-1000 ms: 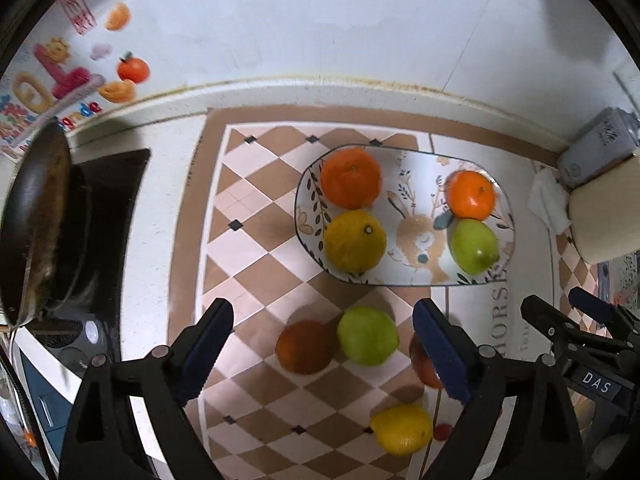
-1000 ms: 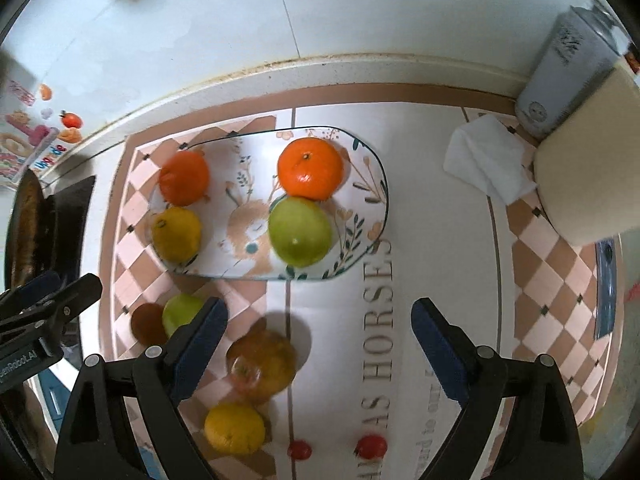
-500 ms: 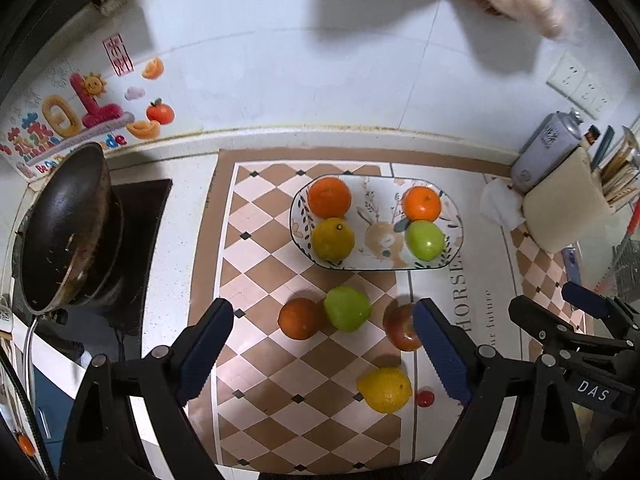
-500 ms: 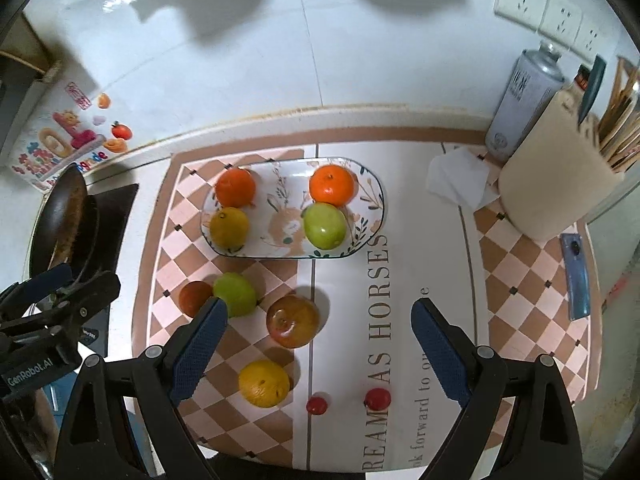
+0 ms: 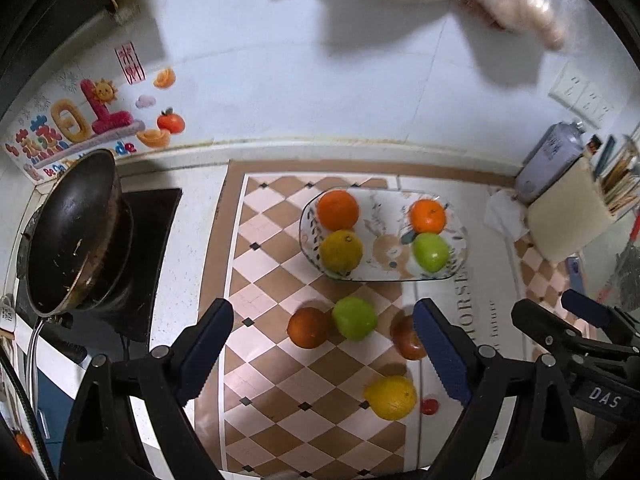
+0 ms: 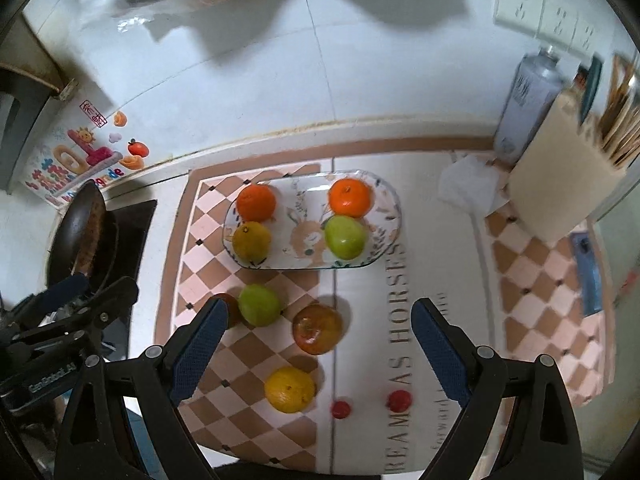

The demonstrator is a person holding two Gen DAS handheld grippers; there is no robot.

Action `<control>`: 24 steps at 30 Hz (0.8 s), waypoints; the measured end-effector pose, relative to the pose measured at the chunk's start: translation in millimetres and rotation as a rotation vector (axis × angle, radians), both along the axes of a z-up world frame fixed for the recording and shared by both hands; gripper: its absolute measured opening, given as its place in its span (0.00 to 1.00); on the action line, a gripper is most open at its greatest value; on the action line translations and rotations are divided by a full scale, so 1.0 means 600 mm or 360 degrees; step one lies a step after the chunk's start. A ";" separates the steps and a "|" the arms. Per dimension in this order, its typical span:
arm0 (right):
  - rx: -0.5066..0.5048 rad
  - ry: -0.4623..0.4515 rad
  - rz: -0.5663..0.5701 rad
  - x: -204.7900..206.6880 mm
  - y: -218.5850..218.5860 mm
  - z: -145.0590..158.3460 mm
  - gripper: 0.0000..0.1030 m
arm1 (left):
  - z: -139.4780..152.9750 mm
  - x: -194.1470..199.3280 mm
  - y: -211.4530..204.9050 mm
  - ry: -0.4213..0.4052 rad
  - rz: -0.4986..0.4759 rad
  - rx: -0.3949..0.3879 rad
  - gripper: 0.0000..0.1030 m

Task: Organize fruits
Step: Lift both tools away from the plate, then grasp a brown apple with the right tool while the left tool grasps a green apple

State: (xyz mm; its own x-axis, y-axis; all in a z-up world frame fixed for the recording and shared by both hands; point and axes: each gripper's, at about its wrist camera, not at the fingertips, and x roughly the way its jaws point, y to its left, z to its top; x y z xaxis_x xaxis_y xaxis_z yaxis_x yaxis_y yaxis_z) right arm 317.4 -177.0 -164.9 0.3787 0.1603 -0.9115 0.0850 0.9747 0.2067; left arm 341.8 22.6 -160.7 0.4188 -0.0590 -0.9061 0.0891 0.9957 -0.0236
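The mat [image 6: 404,320] carries everything, and on it the plate [image 6: 394,216] holds 4 fruits: 2 oranges [image 6: 256,202] at the back, a yellow citrus [image 6: 251,241] front left and a green apple [image 6: 345,237] front right. That looks like roughly half the job done.

Still loose on the mat in front of the plate are 4 larger fruits: a red-brown apple [image 6: 318,329], a second green apple [image 6: 259,305], a yellow lemon [image 6: 289,389] and a dark orange [image 5: 308,327], the last touching the green apple beside it. 2 small red tomatoes [image 6: 341,409] lie nearest the cameras.

The left gripper [image 5: 326,354] and right gripper [image 6: 316,352] both hover high above the loose fruit, fingers spread wide, holding nothing. The plate's middle is bare, so there seems room for more.
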 end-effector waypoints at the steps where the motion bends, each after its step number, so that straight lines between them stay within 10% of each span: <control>1: 0.0036 0.0043 -0.0009 0.009 -0.003 -0.022 0.92 | -0.017 0.012 0.001 0.0044 0.0000 0.0011 0.94; 8: 0.0241 0.0433 -0.0030 0.059 -0.002 -0.227 0.90 | -0.156 0.080 0.016 0.0377 0.0041 -0.0038 0.99; 13: 0.0328 0.0632 0.0028 0.069 0.024 -0.337 0.71 | -0.243 0.096 0.004 0.0603 0.0047 -0.0083 0.99; 22: 0.0236 0.0631 0.0067 0.039 0.006 -0.356 0.67 | -0.277 0.092 -0.081 0.0584 -0.0197 0.0017 0.97; 24: 0.0244 0.0636 0.0051 0.037 -0.008 -0.357 0.67 | -0.283 0.092 -0.101 0.0602 -0.0259 0.0014 0.83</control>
